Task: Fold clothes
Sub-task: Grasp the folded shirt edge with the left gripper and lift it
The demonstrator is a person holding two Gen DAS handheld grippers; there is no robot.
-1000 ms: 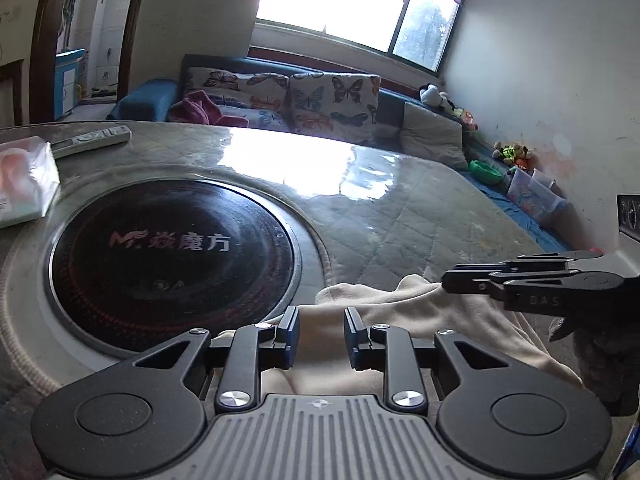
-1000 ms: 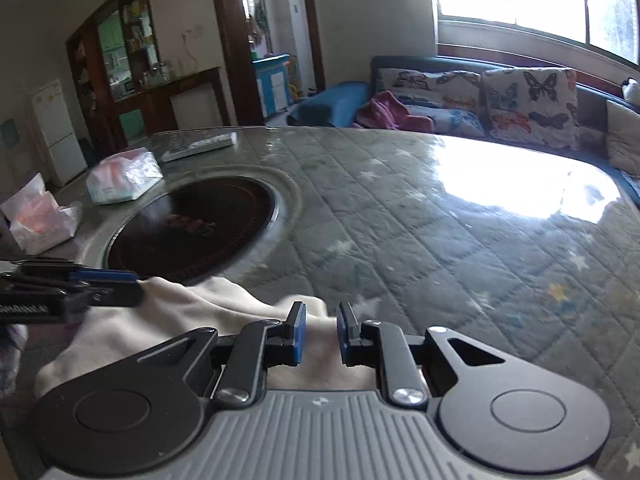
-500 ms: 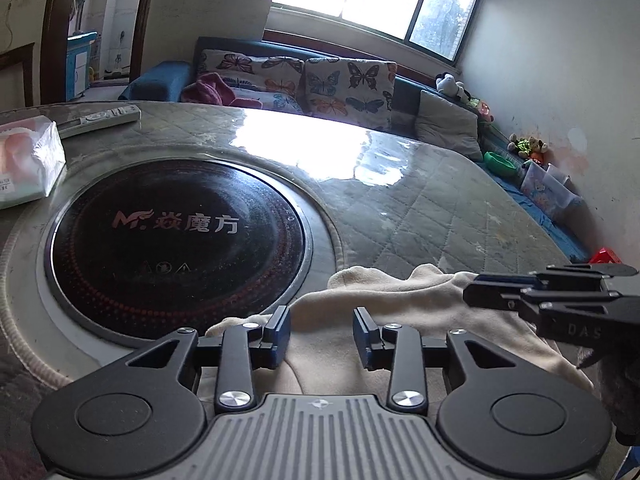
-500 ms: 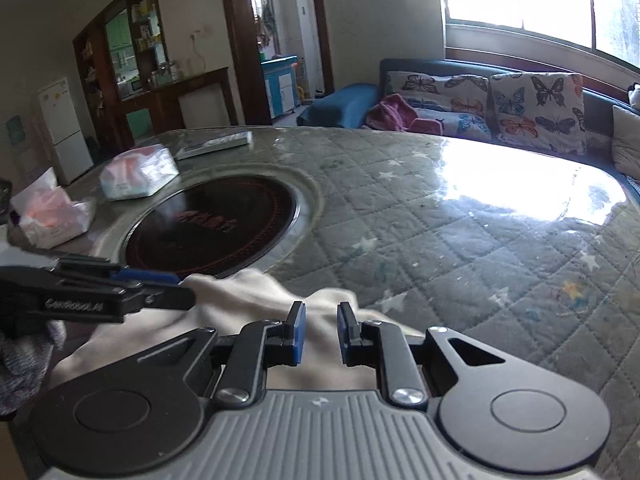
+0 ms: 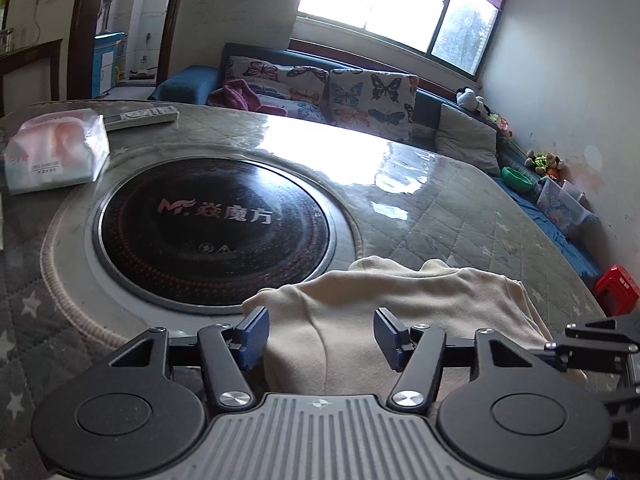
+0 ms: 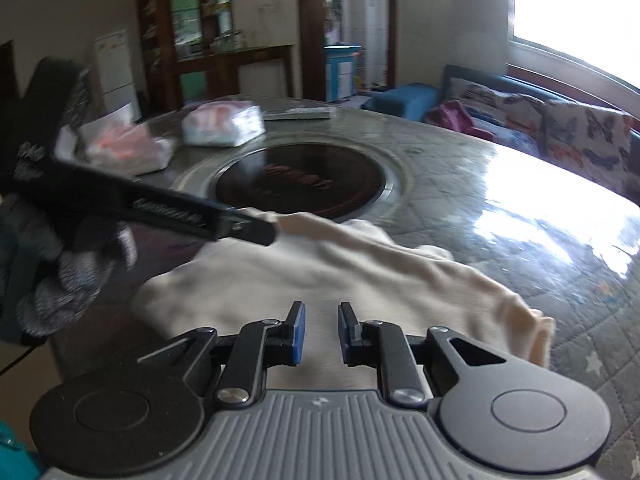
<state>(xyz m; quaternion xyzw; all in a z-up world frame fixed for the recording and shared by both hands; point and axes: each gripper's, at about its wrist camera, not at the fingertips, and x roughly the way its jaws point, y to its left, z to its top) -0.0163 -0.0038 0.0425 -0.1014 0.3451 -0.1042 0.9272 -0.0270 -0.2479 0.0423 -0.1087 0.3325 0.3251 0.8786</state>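
Cream garment (image 5: 400,304): laid lengthwise along the table's near edge, straight ahead of both grippers; left gripper (image 5: 320,336) spread wide, right gripper (image 6: 320,334) parted, nothing grasped.

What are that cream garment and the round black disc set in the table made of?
The cream garment looks like soft, matte knit or fleece: it drapes in rounded folds without shine. The black disc seems to be smooth glass or ceramic, probably a cooktop: it is glossy, reflects window light and carries printed lettering.
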